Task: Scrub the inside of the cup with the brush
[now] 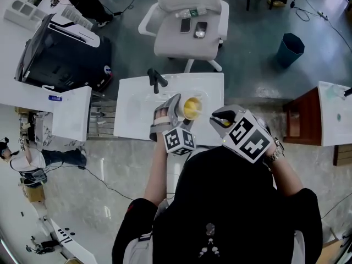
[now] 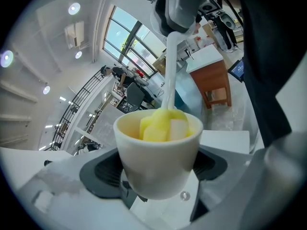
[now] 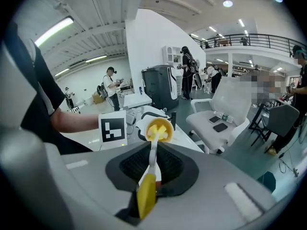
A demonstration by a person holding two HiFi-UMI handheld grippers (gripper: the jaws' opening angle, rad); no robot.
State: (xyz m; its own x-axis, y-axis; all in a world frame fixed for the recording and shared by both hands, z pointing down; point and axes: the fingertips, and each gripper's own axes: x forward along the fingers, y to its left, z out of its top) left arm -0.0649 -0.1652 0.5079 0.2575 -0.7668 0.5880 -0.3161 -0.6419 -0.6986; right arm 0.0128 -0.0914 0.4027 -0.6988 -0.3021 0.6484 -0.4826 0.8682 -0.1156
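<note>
My left gripper [image 1: 171, 114] is clamped on the white cup [image 2: 158, 162], with one dark pad [image 2: 103, 169] pressed to each side of its wall. I hold the cup over the white surface [image 1: 132, 111], toward that surface's near edge, tipped so that its mouth faces my right gripper [image 1: 224, 121]. The right gripper is closed on the brush [image 3: 151, 162], gripping the yellow end of its handle. The pale shaft runs out from between the jaws, and the yellow-and-white sponge head [image 2: 164, 124] sits inside the cup, filling most of its mouth. A black faucet [image 1: 157, 80] stands at the surface's far edge, left of centre. Beyond that far edge is a white office chair [image 1: 187, 43] with a dark phone [image 1: 201, 29] lying on its seat.
</note>
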